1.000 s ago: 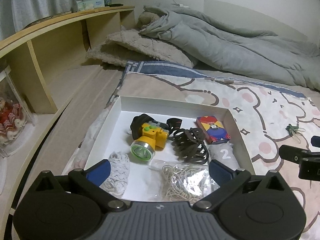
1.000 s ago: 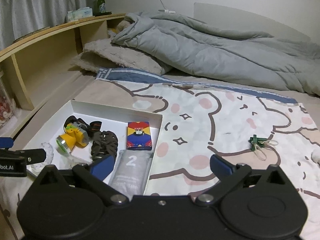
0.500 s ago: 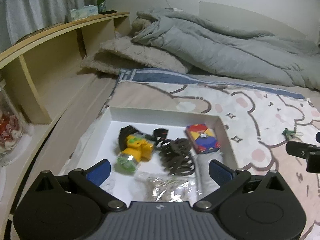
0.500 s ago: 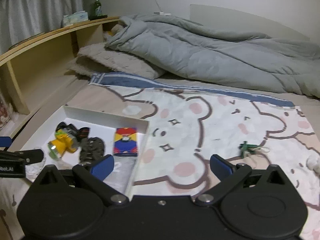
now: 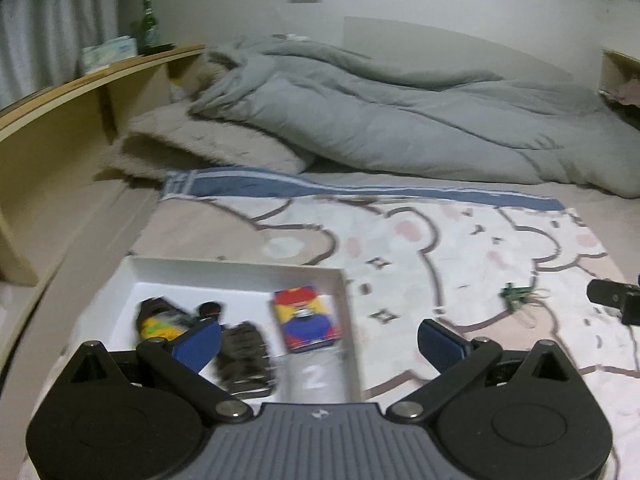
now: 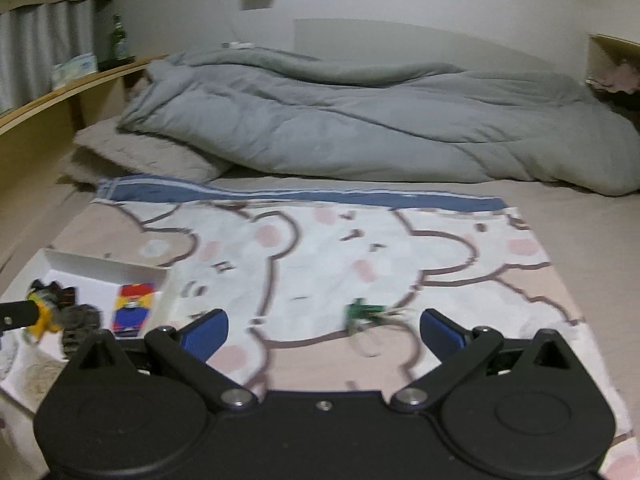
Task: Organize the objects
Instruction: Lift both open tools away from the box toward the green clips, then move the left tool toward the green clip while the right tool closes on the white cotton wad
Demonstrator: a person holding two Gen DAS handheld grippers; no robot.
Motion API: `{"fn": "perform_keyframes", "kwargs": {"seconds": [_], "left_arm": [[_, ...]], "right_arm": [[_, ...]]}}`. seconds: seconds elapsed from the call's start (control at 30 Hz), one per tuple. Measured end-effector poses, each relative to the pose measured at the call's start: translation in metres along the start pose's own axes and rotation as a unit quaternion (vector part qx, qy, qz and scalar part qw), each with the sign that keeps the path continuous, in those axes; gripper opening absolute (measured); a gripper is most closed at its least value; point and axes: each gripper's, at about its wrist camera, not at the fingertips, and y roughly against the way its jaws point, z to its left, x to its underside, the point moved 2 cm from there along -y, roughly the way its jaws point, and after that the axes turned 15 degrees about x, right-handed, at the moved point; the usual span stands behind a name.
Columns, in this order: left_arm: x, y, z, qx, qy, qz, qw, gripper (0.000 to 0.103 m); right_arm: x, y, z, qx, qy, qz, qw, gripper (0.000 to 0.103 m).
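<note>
A white tray [image 5: 240, 270] lies on the bed's cartoon blanket. It holds a yellow headlamp [image 5: 160, 326], a dark hair claw [image 5: 244, 356], a colourful card box [image 5: 306, 322] and a grey packet marked 2 [image 5: 314, 378]. The tray also shows at the left of the right wrist view [image 6: 108, 268]. A small green item with loops [image 6: 366, 314] lies loose on the blanket, just ahead of my right gripper [image 6: 322, 330], which is open and empty. It also shows in the left wrist view [image 5: 516, 294]. My left gripper [image 5: 320, 340] is open and empty above the tray's right side.
A grey duvet [image 6: 360, 120] and a beige pillow [image 6: 144, 156] lie at the back of the bed. A wooden shelf [image 5: 60, 120] runs along the left, with a green bottle [image 5: 149, 26] and a tissue box [image 5: 110, 52] on top.
Both grippers have swung to the right and drawn back. The tray has slid left in both views and the green item now lies centred ahead of my right gripper. Both stay open.
</note>
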Motion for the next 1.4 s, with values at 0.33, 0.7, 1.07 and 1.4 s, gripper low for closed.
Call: {"fn": "perform_keyframes", "kwargs": {"seconds": [0.33,0.7,1.07,1.4], "left_arm": [[-0.012,-0.032,-0.065,0.033,-0.036,0.013,0.9987,0.103],[-0.021,-0.056,-0.129,0.107,-0.041,-0.007,0.9934,0.103],[-0.022,-0.099,-0.164,0.138,-0.110,-0.009,0.9842,0.103],[-0.019,-0.158,-0.169,0.125,-0.102,-0.005,0.9868,0.103]], "right_arm": [[-0.008,-0.033,-0.077,0.047,-0.043,0.004,0.998,0.103],[-0.003,-0.065,-0.146,0.128,-0.110,0.006,0.986,0.103],[0.010,-0.123,-0.195,0.204,-0.100,0.039,0.973,0.103],[0.015,-0.181,-0.197,0.207,-0.119,0.071,0.969,0.103]]}}
